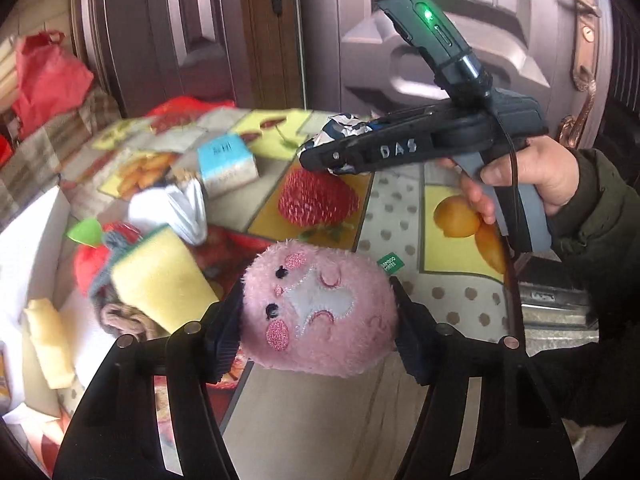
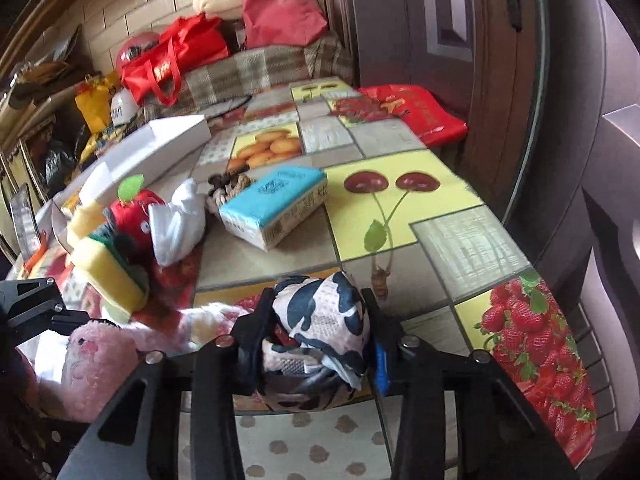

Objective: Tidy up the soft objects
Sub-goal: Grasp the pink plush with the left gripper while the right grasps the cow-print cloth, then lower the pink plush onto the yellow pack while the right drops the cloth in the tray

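Nearest your left lens, the left tongs (image 1: pixel 318 314) are clamped on a round pink plush toy with an embroidered face (image 1: pixel 316 312), one pad pressed into each flank, so it is held over the near edge of the counter (image 1: pixel 400 204) with its fruit-print glass-topped cloth. Your right tongs (image 2: pixel 316 336) are closed narrow around a crumpled black-and-white cow-print cloth (image 2: pixel 320 320), likewise held above the counter's near edge; from the left view that bundle pokes out just past the fingertips, and your right hand (image 1: pixel 520 176) wraps the grey handle.

Left of the plush, a yellow sponge with a green scrub face (image 2: pixel 108 272) lies touching a red apple-shaped plush with a green felt leaf (image 2: pixel 134 216); a white knotted cloth (image 2: pixel 178 224) sits just beside them. A blue-topped tissue pack (image 2: pixel 276 204) rests near the counter's middle, apart from the pile, with a small braided rope item (image 2: pixel 232 188) tucked behind it. An open white cardboard box (image 2: pixel 160 148) runs along the far left edge.

You have bare counter on the right half, from the cherry panel to the strawberry panel, up to the curved rim beside the brown door (image 1: pixel 460 40).
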The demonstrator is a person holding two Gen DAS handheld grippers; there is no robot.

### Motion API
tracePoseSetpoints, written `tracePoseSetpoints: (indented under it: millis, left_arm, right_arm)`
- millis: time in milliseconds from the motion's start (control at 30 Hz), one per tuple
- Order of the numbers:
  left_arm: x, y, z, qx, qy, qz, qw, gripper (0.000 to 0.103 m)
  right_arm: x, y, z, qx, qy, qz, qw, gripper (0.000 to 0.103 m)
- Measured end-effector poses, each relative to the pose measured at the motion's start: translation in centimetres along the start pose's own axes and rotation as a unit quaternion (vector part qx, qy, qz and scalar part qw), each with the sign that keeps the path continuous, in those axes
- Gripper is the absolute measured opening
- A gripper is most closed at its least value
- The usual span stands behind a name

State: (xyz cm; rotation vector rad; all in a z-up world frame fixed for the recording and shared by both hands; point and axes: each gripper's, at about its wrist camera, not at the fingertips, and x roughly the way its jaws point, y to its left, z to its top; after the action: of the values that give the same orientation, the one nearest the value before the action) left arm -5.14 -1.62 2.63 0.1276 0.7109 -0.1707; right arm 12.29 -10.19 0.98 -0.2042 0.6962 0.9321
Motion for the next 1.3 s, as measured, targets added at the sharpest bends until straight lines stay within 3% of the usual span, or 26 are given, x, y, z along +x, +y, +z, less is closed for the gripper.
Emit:
tracePoseSetpoints:
  millis: [100,167,267,400,600,933,1300]
  left_arm:
    - [-2.0,-0.1,-0.4,0.009,-0.045,0.029,0.9985,0.065]
    - [-3.7,0.2,-1.1,0.011,-0.083,0.069,0.9941,0.065]
    - [-6.1,1.5,-2.5,0.013,-0.128,0.171,0.9769,0.065]
    - [-7.8,4.8,-4.1,-0.027,-0.133,0.254,0.9576,0.066]
    - [-10.3,11.4,-6.8,-0.145,-0.144,0.288,0.9355,0.066]
    - [-12.3,19.8,-9.7,-0.23,-0.14,0.364,0.8914,0.066]
    - [-12.4,24.1,-10.5,-0.287,-0.14,0.384,0.8664,0.066]
  right_arm:
    - [-2.7,0.8,0.9,0.009,-0.044,0.036,0.998,0.04]
    - [-5.0,2.1,1.7,0.005,-0.091,0.056,0.994,0.04]
    - [-7.6,3.9,2.8,0.006,-0.161,0.084,0.983,0.04]
    - [-7.7,6.6,3.3,-0.002,-0.217,0.092,0.972,0.04]
    - [-3.5,11.0,2.5,-0.011,-0.196,0.132,0.972,0.04]
    - [0.2,17.1,1.4,-0.068,-0.156,0.164,0.972,0.04]
    - [2.4,22.6,1.6,-0.142,-0.142,0.175,0.964,0.04]
